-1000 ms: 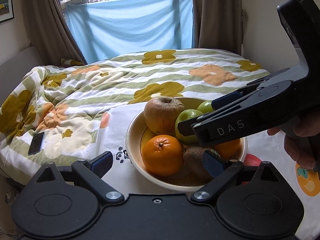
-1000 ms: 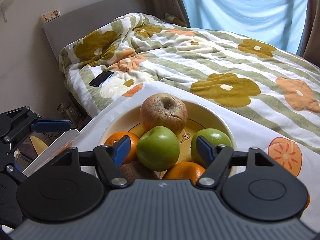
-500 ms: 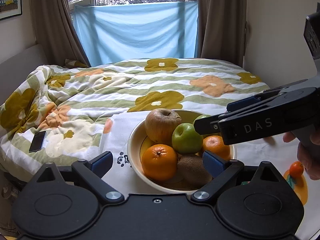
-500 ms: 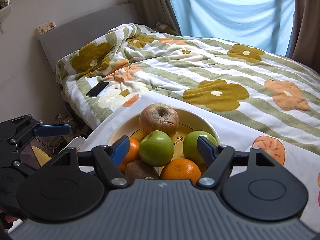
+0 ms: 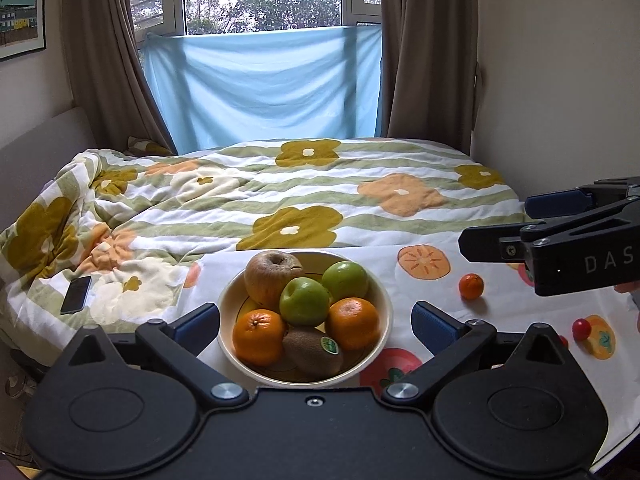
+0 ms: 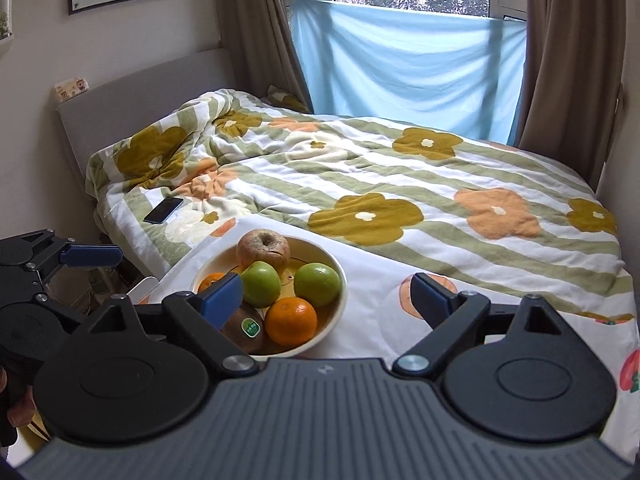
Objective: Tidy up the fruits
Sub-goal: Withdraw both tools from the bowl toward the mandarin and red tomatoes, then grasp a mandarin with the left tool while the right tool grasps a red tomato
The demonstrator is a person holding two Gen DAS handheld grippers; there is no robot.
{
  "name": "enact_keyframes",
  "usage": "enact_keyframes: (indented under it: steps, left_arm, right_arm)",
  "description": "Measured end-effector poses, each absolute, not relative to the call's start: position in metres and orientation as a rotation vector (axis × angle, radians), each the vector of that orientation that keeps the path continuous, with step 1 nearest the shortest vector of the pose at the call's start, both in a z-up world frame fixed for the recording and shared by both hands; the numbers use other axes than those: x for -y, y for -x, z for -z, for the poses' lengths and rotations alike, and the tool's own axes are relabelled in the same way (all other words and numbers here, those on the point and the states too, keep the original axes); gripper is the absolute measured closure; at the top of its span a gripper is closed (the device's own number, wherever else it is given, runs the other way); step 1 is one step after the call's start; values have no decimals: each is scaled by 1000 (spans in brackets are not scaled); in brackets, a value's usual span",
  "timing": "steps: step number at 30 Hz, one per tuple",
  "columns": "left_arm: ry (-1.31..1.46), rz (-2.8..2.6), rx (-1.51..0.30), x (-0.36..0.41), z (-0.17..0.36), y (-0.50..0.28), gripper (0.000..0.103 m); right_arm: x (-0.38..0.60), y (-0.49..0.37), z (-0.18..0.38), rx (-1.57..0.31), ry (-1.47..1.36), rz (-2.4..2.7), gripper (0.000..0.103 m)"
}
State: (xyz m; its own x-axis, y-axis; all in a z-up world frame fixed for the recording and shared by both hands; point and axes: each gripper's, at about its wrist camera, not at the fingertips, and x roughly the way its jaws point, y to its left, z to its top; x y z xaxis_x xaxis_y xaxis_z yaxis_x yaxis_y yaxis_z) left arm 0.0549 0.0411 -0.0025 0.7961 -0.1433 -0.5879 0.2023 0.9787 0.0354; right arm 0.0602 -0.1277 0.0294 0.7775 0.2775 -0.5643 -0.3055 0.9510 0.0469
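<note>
A cream bowl [image 5: 384, 300] [image 6: 338, 300] on a fruit-print cloth holds a brownish apple [image 5: 272, 274] [image 6: 262, 250], two green apples [image 5: 304, 300], two oranges [image 5: 258, 336] and a kiwi [image 5: 312, 350] [image 6: 244, 328]. My left gripper [image 5: 316, 322] hangs above and short of the bowl, its jaws opening with nothing held. My right gripper [image 6: 326, 294] is also back from the bowl, jaws opening and empty; it also shows at the right edge of the left wrist view [image 5: 500, 224]. A small mandarin [image 5: 471, 286] and a cherry tomato [image 5: 581, 329] lie loose on the cloth.
The cloth [image 5: 420, 308] lies on a table against a bed with a flowered quilt [image 5: 320, 200]. A phone [image 5: 76, 294] [image 6: 163, 210] rests on the quilt at the left. A wall stands on the right, and curtains and a window lie beyond the bed.
Both grippers have pulled back and up from the bowl, which looks smaller now. The right gripper, earlier over the fruit, has withdrawn to the right. Both jaws stand wider.
</note>
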Motion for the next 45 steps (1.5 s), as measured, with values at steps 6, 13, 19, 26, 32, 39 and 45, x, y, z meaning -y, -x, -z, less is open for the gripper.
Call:
enact_keyframes:
  steps: [6, 13, 19, 26, 32, 39, 45]
  left_arm:
    - [-64, 176, -597, -5, -10, -28, 0]
    - [-58, 189, -581, 37, 5, -9, 0]
    - [-75, 275, -609, 72, 41, -11, 0]
    - [-155, 393, -621, 113, 92, -26, 4]
    - [-233, 463, -703, 137, 126, -43, 13]
    - [-344, 493, -738, 158, 141, -58, 26]
    - [-383, 520, -741, 168, 146, -64, 42]
  right_arm:
    - [184, -28, -36, -606, 30, -271, 0]
    - [237, 0, -23, -602, 19, -237, 0]
    - [275, 15, 12, -620, -4, -202, 0]
    - [302, 20, 67, -658, -10, -188, 0]
    - [308, 16, 102, -710, -1, -187, 5]
    - [308, 4, 120, -753, -26, -191, 18]
    - [311, 0, 127, -771, -59, -188, 20]
